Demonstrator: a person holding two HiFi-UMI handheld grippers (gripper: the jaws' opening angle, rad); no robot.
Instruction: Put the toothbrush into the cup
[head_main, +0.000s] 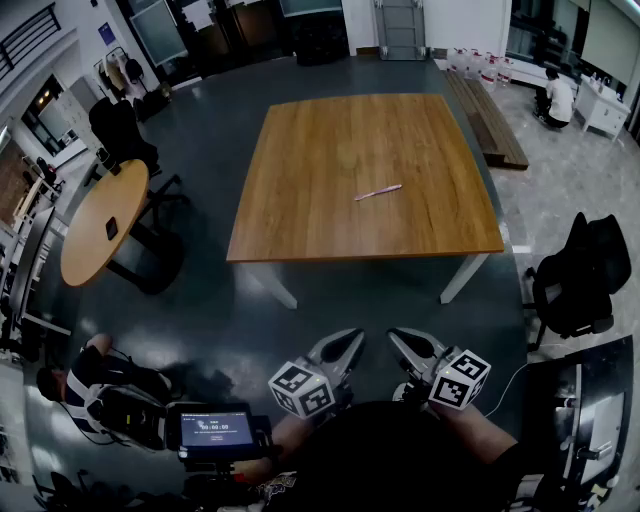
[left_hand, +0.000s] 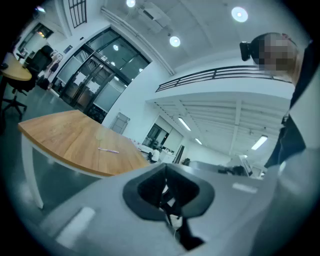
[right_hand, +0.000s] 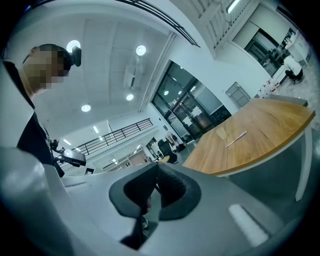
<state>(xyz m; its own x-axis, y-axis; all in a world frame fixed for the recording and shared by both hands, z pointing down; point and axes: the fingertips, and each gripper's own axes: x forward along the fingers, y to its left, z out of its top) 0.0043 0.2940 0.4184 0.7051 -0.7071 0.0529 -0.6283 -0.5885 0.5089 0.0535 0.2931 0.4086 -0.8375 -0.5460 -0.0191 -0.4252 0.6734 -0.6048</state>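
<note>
While you hold both tools low against your body, the small black screen (head_main: 215, 428) at your left shows pale lettering too small to read. No other writing can be read. Your left gripper (head_main: 352, 340) carries a white cube with black square markers (head_main: 300, 390). Its grey jaws are pressed together with nothing between them. Your right gripper (head_main: 398, 340), with its own marker cube (head_main: 460, 378), is likewise closed and empty. Both hang over the dark grey floor (head_main: 220, 300), well apart from the square wooden table with white legs (head_main: 330, 210) ahead. On that tabletop, right of centre, the slim pink toothbrush (head_main: 378, 192) lies flat, touched by neither gripper. Farther left stands a round wooden side table (head_main: 100, 225).
</note>
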